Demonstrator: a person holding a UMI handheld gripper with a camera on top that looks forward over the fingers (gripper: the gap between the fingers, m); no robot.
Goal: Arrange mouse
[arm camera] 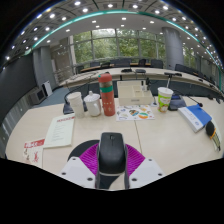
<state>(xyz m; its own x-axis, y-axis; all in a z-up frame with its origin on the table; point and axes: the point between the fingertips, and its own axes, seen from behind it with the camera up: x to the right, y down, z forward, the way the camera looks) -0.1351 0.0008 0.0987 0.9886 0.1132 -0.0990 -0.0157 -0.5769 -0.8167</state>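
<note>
Fingers: your gripper (pixel 111 172) has its fingers clamped on the mouse, with the magenta pads (pixel 92 157) pressed to both of its flanks.
Mouse: the black mouse (pixel 111 152) sits lengthwise between the fingers, nose pointing away from you, over the near edge of the worktop (pixel 160 135). You cannot tell whether it rests on the surface or is lifted.
Just ahead: a tall red bottle (pixel 106 94) stands upright toward the middle of the worktop, straight beyond the mouse.
Left of the bottle: two white cups (pixel 83 102) stand close together, just beside it.
Near left: a white notebook (pixel 60 131) lies flat, and a sheet with red print (pixel 33 146) lies toward the left edge.
Right of the bottle: a white box (pixel 130 94) stands behind some scattered papers (pixel 133 113); a paper cup with a green band (pixel 165 98) stands further right.
Right edge: a blue-covered book (pixel 197 117) lies flat near the far right corner.
Beyond: more desks and large windows fill the room behind.
</note>
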